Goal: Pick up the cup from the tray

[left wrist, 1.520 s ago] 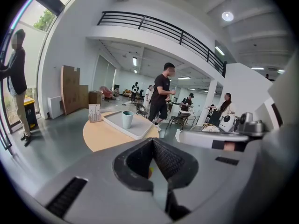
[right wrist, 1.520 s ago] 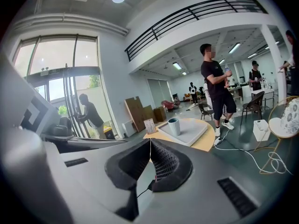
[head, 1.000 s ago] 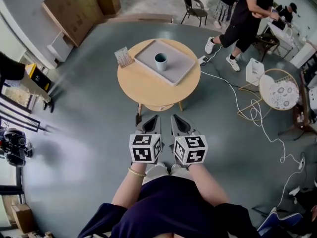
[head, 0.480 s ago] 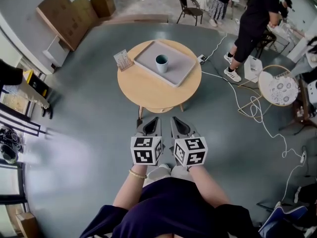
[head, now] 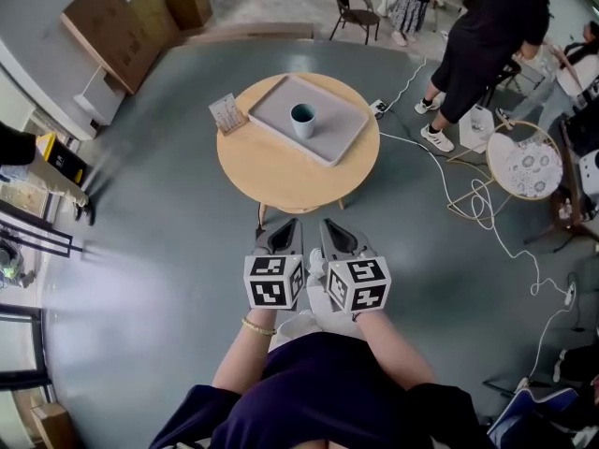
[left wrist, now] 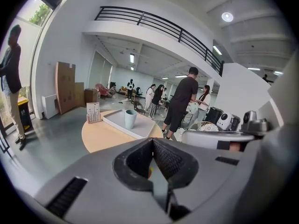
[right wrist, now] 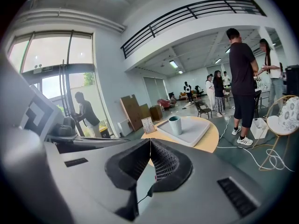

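**Not started: cup on the tray, both tongs shut and empty**

By the look of things, the whole pick is still to do. The left gripper (head: 288,225) and right gripper (head: 332,225) sit side by side just below the middle of the head view. Each has its jaws pressed together on nothing, and both are well short of the table. What's left is to reach it, open one pair of jaws, close on the cup and lift.

The room is a big open hall with a grey floor (head: 168,251). Flat cardboard sheets (head: 112,26) lean against the wall at upper left, and a person in black (head: 487,45) stands at upper right. White cables (head: 468,195) trail across the right side.

The round wooden table (head: 281,171) stands in the upper middle. A grey tray (head: 337,134) lies on its far half, set at an angle. The teal cup (head: 302,120) stands upright near the tray's centre. A small card stand (head: 227,113) sits on the table just left of the tray.
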`<state>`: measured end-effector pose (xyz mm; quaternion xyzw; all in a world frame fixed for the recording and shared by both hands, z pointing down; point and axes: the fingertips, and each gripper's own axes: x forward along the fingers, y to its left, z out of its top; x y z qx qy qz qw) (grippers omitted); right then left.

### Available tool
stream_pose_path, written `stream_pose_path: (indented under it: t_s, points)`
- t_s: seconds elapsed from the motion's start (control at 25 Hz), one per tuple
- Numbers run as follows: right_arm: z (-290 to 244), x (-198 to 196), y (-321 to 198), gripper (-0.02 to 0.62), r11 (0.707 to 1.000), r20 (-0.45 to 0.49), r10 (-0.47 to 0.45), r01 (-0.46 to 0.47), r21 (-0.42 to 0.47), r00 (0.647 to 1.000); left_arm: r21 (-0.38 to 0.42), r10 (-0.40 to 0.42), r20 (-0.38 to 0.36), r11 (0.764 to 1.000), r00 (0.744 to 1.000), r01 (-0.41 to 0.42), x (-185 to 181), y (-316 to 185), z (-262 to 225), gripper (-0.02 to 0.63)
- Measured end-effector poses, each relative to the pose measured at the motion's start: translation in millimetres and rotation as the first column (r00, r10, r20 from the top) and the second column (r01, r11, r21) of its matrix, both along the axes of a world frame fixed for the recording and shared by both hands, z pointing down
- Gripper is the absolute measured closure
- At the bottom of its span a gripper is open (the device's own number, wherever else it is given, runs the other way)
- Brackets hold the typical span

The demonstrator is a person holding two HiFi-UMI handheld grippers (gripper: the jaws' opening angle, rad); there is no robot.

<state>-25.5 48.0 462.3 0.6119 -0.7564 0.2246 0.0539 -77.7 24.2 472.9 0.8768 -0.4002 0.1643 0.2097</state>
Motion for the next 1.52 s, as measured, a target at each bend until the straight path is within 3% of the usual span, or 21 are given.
stream_pose_path:
  t_s: [0.4, 1.28, 1.52]
  points:
    - [5.8, 16.7, -73.8, 0.588, 1.000, -0.015, -0.027, 0.027, 0.015, 1.000, 0.024, -0.033, 0.011, 0.999, 0.999, 0.032, 12.1, -67.5, 1.1, 0.598]
    - [53.5, 58.2, -238.1, 0.581, 0.991, -0.052, -0.115, 0.111, -0.071, 0.992, -0.068, -0.100, 0.024, 0.993, 0.995, 0.101, 46.3, -219.6, 44.6, 0.598]
    - [80.7, 63.2, -273.8, 0.436, 0.984, -0.077, -0.147, 0.138, -0.110, 0.986, -0.083, -0.129, 0.042, 0.988, 0.991, 0.132, 47.5, -251.9, 61.7, 0.598]
